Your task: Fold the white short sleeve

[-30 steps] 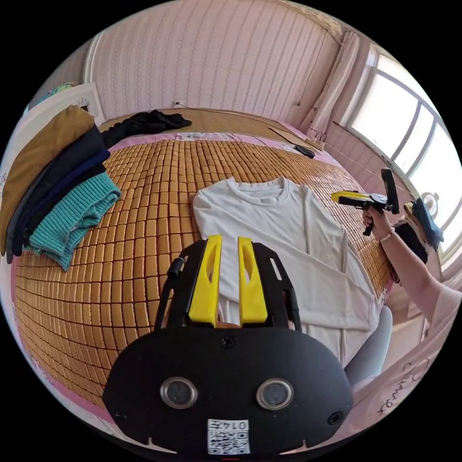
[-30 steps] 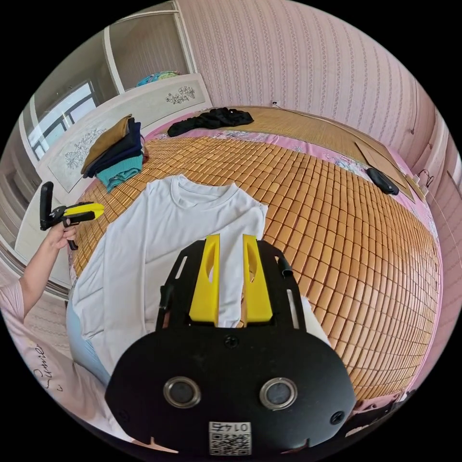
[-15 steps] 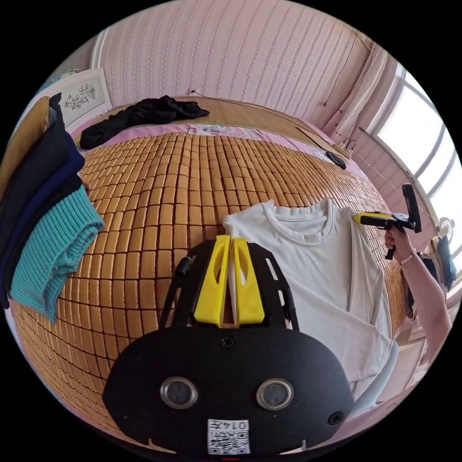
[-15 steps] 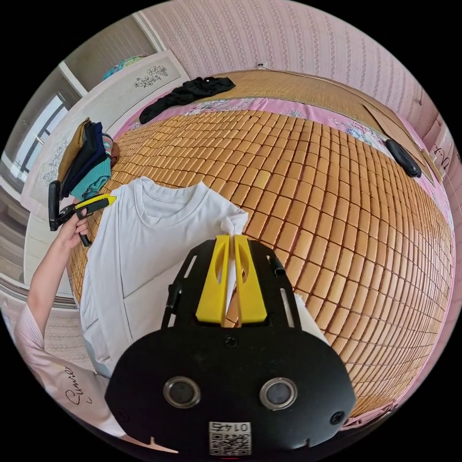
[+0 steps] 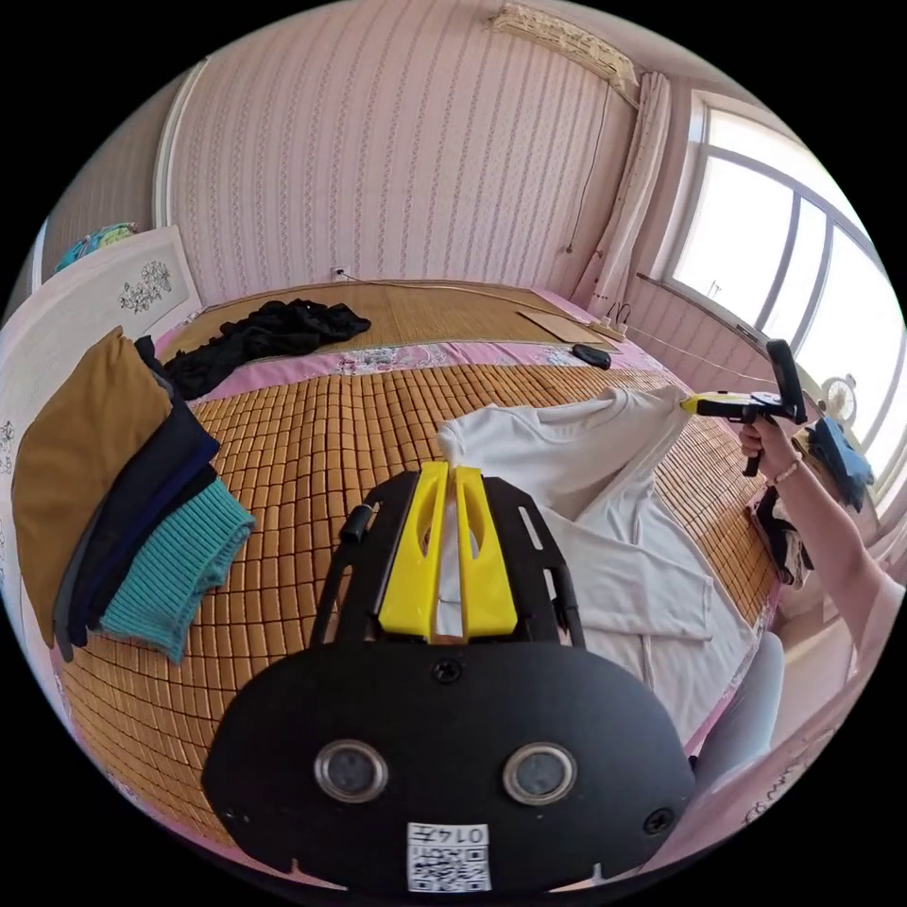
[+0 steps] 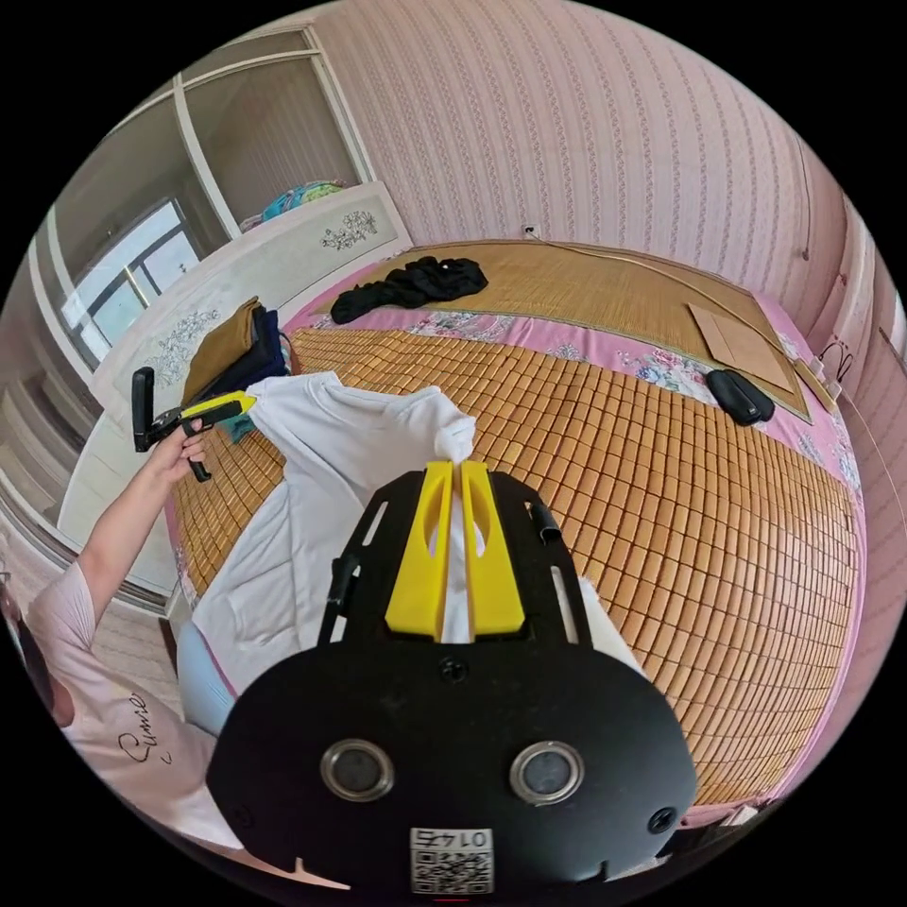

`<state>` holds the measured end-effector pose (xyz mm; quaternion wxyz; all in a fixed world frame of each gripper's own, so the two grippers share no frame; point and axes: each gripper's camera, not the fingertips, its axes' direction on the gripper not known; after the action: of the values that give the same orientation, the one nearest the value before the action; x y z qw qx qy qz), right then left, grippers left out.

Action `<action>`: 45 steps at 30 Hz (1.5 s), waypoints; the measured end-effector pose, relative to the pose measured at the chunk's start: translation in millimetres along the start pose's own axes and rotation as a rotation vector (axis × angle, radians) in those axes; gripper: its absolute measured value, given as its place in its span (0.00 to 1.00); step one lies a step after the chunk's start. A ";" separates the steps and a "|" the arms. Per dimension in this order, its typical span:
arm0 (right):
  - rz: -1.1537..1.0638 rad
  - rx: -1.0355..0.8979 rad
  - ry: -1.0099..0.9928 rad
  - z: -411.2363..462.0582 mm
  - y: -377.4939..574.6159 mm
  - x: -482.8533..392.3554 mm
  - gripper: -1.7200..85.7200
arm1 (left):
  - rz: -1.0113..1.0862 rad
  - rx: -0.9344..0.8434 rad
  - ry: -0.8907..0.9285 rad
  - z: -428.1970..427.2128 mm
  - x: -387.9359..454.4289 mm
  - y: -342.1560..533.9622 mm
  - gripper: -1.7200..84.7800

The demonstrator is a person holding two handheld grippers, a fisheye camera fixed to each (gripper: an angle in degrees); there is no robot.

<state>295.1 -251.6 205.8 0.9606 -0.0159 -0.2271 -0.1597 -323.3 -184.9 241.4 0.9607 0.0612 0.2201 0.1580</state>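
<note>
So the white shirt (image 5: 605,529) is lying on the woven bamboo mat (image 5: 312,444) that covers the bed, but the collar end is lifted clear of it, strung up between the two tools while the hem end sags toward the near edge of the bed by the person. Going left to right in the left gripper view: a stack of folded clothes (image 5: 113,529) sits well off to the side, then the left gripper (image 5: 449,539) has its yellow jaws pressed together on a bunched bit of the shirt's shoulder, and further over the right gripper (image 5: 704,404) is nipping the other shoulder with the fabric drawn taut between them. In the right gripper view it's the same story: left gripper (image 6: 227,406) by the folded pile, right gripper (image 6: 453,557) clamped on a puckered knot of white cloth. My read is this thing is light, thin and totally floppy, nothing fragile about it, but it'll droop and crease wherever it isn't held, so the shoulder seams are a sensible grab point and you'd want even tension across both. Hard-to-see stuff: each tool's black body blocks the middle of the shirt, the hem disappears over the bed edge, and I honestly can't tell how much cloth is inside each pinch. One side already looks folded inward, though the fisheye warp makes that iffy.
</note>
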 end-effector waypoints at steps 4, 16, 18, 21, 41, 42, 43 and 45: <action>-0.037 0.031 -0.075 -37.7 79.9 -23.6 0.03 | 0.071 -0.035 0.061 -58.6 29.1 77.2 0.01; 0.194 -0.027 -0.156 -20.7 287.9 -48.5 0.02 | -0.241 -0.113 0.152 -62.6 55.8 276.8 0.01; 0.193 0.004 -0.165 -30.6 288.6 -49.2 0.02 | -0.267 -0.079 0.167 -73.2 53.5 275.7 0.01; 0.162 0.037 -0.147 -47.6 285.0 -55.0 0.02 | -0.229 -0.035 0.186 -95.6 58.3 265.3 0.01; -0.019 -0.037 -0.117 -32.4 255.2 -110.8 0.08 | 0.099 -0.123 0.005 -114.9 175.9 213.8 0.05; -0.035 -0.067 -0.127 -15.7 247.0 -118.0 0.09 | 0.102 -0.133 0.010 -106.7 178.2 210.8 0.07; -0.036 -0.096 -0.134 1.0 241.5 -122.2 0.09 | 0.098 -0.164 0.021 -90.2 180.7 206.3 0.08; -0.020 -0.138 -0.143 21.9 237.6 -123.9 0.09 | 0.087 -0.212 -0.013 -68.4 181.7 203.2 0.10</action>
<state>255.5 13.2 180.7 0.9369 -0.0910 -0.2837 -0.1830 -254.7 70.0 144.9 0.9554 -0.0300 0.1931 0.2216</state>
